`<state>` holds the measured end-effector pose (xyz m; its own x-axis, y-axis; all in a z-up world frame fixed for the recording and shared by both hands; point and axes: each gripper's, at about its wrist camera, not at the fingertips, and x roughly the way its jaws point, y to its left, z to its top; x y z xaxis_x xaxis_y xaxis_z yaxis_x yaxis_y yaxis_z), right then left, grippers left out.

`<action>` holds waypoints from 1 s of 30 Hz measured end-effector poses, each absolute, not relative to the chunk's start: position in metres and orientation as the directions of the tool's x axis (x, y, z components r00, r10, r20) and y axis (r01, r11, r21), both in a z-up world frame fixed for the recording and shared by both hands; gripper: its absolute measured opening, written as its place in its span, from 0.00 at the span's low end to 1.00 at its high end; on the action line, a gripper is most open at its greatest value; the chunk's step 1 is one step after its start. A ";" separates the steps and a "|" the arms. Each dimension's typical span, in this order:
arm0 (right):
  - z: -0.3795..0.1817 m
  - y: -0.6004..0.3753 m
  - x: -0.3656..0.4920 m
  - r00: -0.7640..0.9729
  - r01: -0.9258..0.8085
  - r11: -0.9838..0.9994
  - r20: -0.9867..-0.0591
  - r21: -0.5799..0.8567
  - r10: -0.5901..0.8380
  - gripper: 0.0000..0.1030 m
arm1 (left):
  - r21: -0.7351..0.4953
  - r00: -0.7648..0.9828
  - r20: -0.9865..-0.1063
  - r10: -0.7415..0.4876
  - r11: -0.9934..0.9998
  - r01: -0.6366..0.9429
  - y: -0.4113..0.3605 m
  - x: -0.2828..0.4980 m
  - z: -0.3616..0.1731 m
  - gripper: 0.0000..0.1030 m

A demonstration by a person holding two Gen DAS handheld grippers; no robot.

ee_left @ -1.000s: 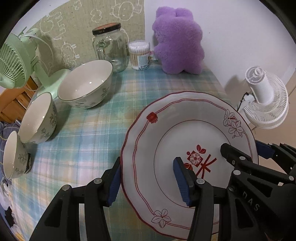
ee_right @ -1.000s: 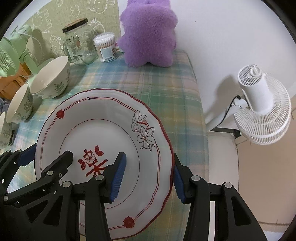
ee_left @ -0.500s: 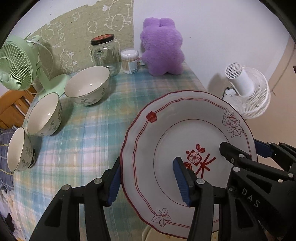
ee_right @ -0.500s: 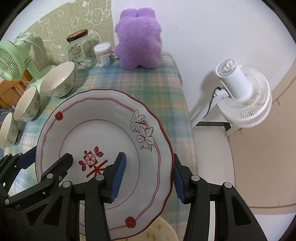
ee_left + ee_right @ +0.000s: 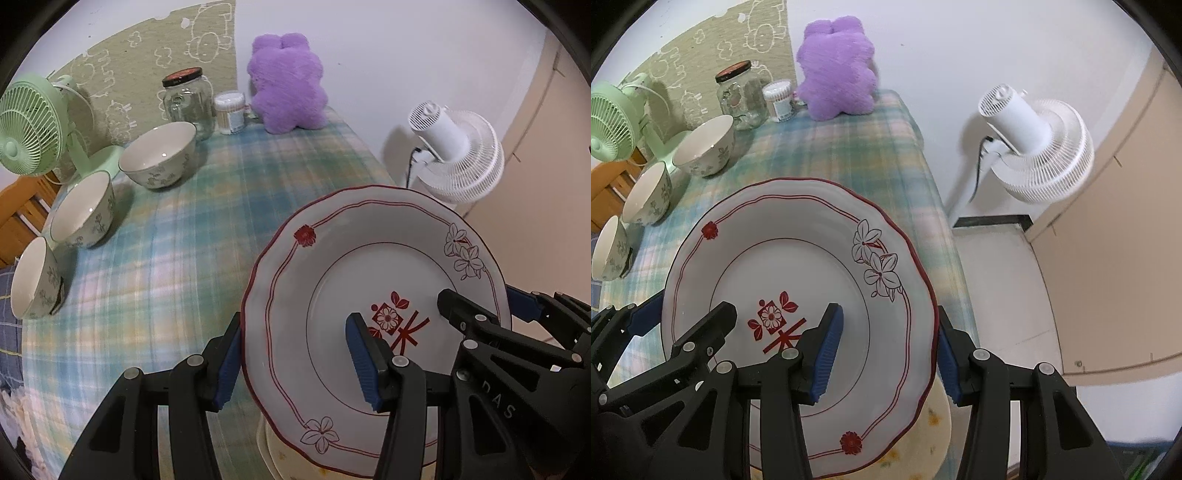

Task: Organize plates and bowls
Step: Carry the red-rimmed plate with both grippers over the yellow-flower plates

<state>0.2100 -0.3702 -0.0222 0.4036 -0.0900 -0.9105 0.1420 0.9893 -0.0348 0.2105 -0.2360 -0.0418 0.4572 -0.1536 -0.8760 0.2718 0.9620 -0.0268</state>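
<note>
1. Left wrist view: the left gripper [image 5: 295, 360] has its fingers clamped on the plate [image 5: 354, 266] rim; the right gripper [image 5: 886, 349] clamps the opposite rim.
2. The plate hangs above the table [image 5: 184, 229] edge, over another plate [image 5: 934, 421].
3. Keep both hands level and lower it evenly.

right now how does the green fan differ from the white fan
The green fan stands on the plaid-covered table beside the bowls; the white fan stands off the table by the wall. The green fan shows its grille front to the left wrist camera; the white fan shows its motor housing and back. Both have round wire grilles.
</note>
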 end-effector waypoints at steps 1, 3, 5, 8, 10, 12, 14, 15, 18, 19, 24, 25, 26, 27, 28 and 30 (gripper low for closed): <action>-0.023 -0.371 0.205 0.402 0.149 0.988 -0.911 -0.035 -0.093 0.49 | -0.031 0.452 -0.878 -0.160 0.960 0.278 -0.237 0.205 -0.044 0.52; -0.025 -0.373 0.195 0.396 0.161 0.986 -0.913 -0.037 -0.099 0.49 | -0.040 0.442 -0.881 -0.169 0.957 0.287 -0.238 0.197 -0.046 0.52; -0.028 -0.376 0.185 0.386 0.175 0.984 -0.916 -0.040 -0.106 0.49 | -0.056 0.424 -0.887 -0.183 0.954 0.296 -0.240 0.189 -0.052 0.52; -0.034 -0.379 0.172 0.368 0.199 0.979 -0.923 -0.045 -0.117 0.49 | -0.061 0.396 -0.898 -0.191 0.946 0.318 -0.245 0.177 -0.061 0.52; -0.039 -0.383 0.163 0.355 0.217 0.975 -0.927 -0.047 -0.123 0.49 | -0.066 0.381 -0.904 -0.196 0.942 0.328 -0.247 0.171 -0.067 0.52; -0.043 -0.385 0.156 0.347 0.229 0.972 -0.929 -0.051 -0.130 0.49 | -0.070 0.369 -0.908 -0.198 0.940 0.333 -0.249 0.166 -0.072 0.52; -0.046 -0.386 0.150 0.342 0.237 0.970 -0.930 -0.054 -0.136 0.49 | -0.072 0.359 -0.912 -0.199 0.939 0.337 -0.252 0.163 -0.076 0.52; -0.048 -0.386 0.148 0.341 0.240 0.969 -0.930 -0.055 -0.137 0.49 | -0.072 0.356 -0.913 -0.199 0.938 0.340 -0.252 0.162 -0.077 0.52; -0.052 -0.389 0.144 0.334 0.250 0.967 -0.933 -0.051 -0.136 0.49 | -0.061 0.356 -0.914 -0.193 0.935 0.349 -0.254 0.159 -0.081 0.52; -0.054 -0.389 0.143 0.332 0.253 0.966 -0.934 -0.050 -0.135 0.49 | -0.059 0.355 -0.915 -0.191 0.934 0.351 -0.254 0.158 -0.082 0.52; -0.062 -0.389 0.139 0.323 0.254 0.966 -0.937 -0.046 -0.129 0.49 | -0.024 0.363 -0.917 -0.167 0.930 0.368 -0.257 0.154 -0.088 0.52; -0.063 -0.389 0.139 0.322 0.256 0.966 -0.938 -0.046 -0.130 0.49 | -0.020 0.361 -0.918 -0.164 0.928 0.371 -0.258 0.153 -0.089 0.52; -0.063 -0.391 0.139 0.327 0.263 0.964 -0.936 -0.042 -0.130 0.49 | -0.018 0.355 -0.921 -0.161 0.928 0.373 -0.260 0.154 -0.091 0.52; -0.063 -0.391 0.138 0.330 0.269 0.962 -0.935 -0.041 -0.132 0.49 | -0.018 0.348 -0.924 -0.158 0.927 0.373 -0.261 0.154 -0.092 0.52; -0.064 -0.392 0.139 0.328 0.270 0.962 -0.935 -0.047 -0.137 0.49 | -0.014 0.345 -0.926 -0.153 0.928 0.373 -0.262 0.153 -0.094 0.52; -0.066 -0.394 0.140 0.320 0.273 0.961 -0.937 -0.050 -0.140 0.50 | 0.003 0.355 -0.924 -0.140 0.927 0.374 -0.264 0.152 -0.093 0.54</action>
<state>0.1395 -0.3936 -0.0663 0.3203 -0.1403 -0.9369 0.2732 0.9606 -0.0504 0.1519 -0.2642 -0.0935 0.3554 -0.1404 -0.9241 0.3739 0.9274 0.0029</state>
